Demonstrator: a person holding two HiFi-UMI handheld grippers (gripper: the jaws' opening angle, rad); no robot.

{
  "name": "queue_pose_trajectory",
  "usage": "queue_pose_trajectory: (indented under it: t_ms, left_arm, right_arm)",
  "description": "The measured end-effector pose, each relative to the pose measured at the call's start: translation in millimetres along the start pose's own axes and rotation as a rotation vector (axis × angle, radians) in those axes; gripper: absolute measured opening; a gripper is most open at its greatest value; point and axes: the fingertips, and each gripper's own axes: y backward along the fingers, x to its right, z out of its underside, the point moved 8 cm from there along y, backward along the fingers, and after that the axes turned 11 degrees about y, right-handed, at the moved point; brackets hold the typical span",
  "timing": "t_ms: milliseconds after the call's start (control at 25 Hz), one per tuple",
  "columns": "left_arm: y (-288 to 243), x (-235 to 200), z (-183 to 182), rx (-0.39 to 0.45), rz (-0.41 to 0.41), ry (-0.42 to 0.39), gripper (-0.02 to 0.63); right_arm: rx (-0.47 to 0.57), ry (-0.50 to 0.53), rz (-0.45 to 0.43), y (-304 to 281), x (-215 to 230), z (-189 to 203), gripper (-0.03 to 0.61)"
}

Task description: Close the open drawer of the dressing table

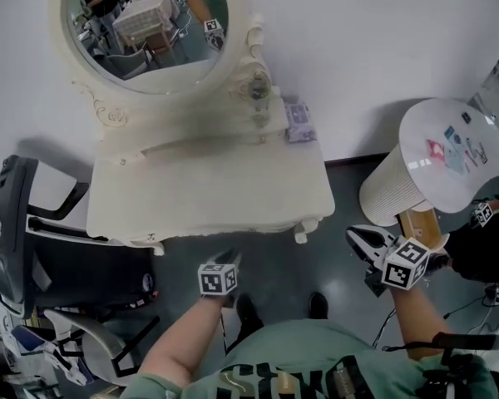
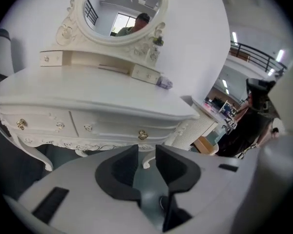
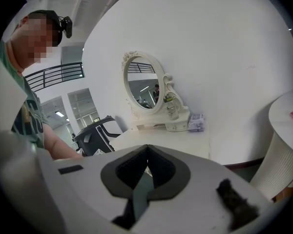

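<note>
A white dressing table (image 1: 208,194) is seen set against a white wall (image 1: 382,48) on a glossy grey floor (image 1: 316,264). It is topped by an oval mirror (image 1: 145,23). A black office chair (image 1: 33,248) is parked just beside its left end, and a round white side table (image 1: 449,152) is placed near its right end. A small box (image 1: 298,121) is left on the back right corner of the top.

The left gripper (image 2: 146,152) is held off the table front, its jaws parted by a narrow gap with nothing caught between them. The right gripper (image 3: 147,148) is kept well apart at the right, jaws clenched together and empty.

The drawer (image 2: 117,129) is found in the table's front, facing the person, its long axis run along the wall. Its front is seen flush with the neighbouring fronts, brass knob (image 2: 143,134) outward.
</note>
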Motion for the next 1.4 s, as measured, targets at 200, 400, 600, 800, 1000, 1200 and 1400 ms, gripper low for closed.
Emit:
queue_pose_trajectory:
  t_ms: [200,400,600,800,1000,1200,1400]
  left_arm:
    - [70.8,-17.3,-17.4,0.139,0.063,0.017,0.085]
    - [147.9,-43.0,-46.0,0.28,0.096,0.013,0.052]
    - [218.4,-71.6,-84.5,0.4,0.133,-0.003,0.013]
    - [271.5,-88.7,-109.4,0.456,0.179,-0.073,0.009]
    - [311.0,-93.2,-124.9,0.524,0.214,-0.116,0.009]
    - [326.2,-89.5,-140.6,0.549,0.237,-0.16,0.009]
    - [319.1,-71.0,-168.4,0.574,0.264,-0.163,0.009]
  right_arm:
    - [0.026,0.019,-0.003,-22.7,-17.0,-32.1,0.012]
    - [0.047,0.051,0.002,-46.0,-45.4,-71.0,0.012]
    - [0.081,0.076,0.034,-66.5,-76.8,-105.9,0.012]
    - [0.111,0.097,0.056,-86.6,-107.8,-124.8,0.012]
    - [0.141,0.105,0.06,-102.2,-125.5,-137.7,0.012]
    - [0.168,0.119,0.061,-110.1,-127.1,-149.5,0.012]
    - [0.184,0.13,0.051,-115.0,-106.5,-156.6,0.012]
